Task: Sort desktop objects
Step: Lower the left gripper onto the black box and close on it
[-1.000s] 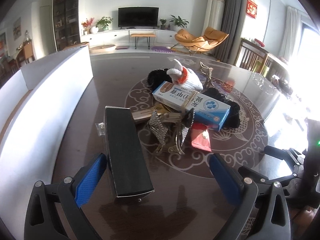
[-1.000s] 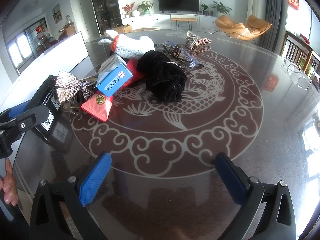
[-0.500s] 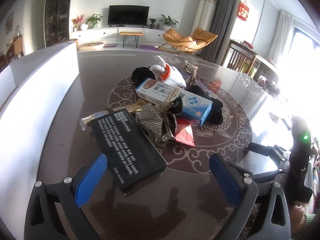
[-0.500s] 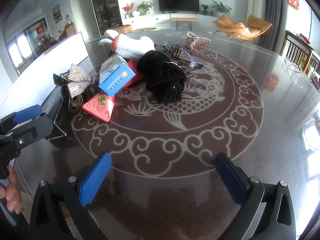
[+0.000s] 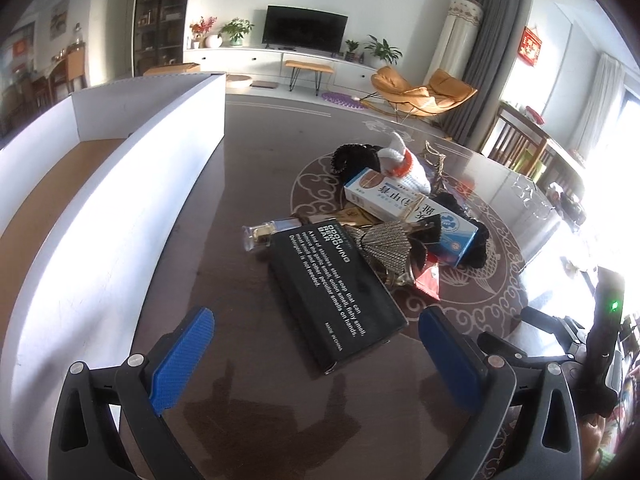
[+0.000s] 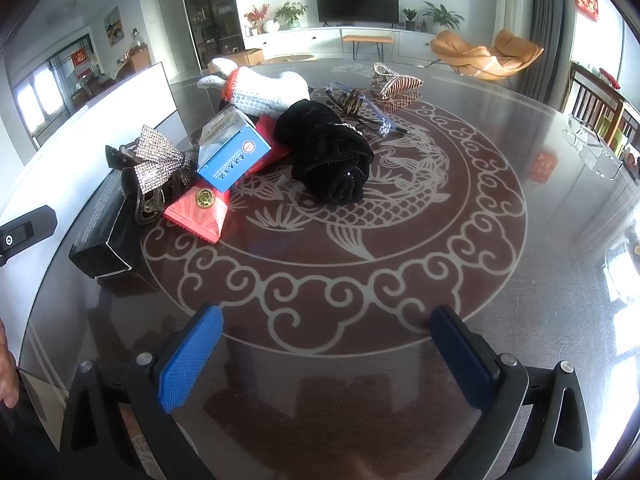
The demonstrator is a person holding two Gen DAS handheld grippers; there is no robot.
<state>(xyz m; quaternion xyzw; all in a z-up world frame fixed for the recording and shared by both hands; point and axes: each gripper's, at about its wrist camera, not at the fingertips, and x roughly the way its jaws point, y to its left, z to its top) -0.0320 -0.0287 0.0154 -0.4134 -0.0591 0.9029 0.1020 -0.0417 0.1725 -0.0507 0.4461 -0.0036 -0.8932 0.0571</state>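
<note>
While both my grippers, left gripper [image 5: 316, 344] and right gripper [image 6: 326, 344], hang released, gripping nothing, the black box [image 5: 334, 292] lies flat on the desk [image 6: 520, 280], long axis diagonal, far end against the clutter pile.

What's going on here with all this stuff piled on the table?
A person holding two grippers is sorting a pile of desktop items. Both the left gripper and right gripper are open and hold nothing. The black box lies flat in front of the left gripper, beside the white bin. Nothing shows in the bin yet.
</note>
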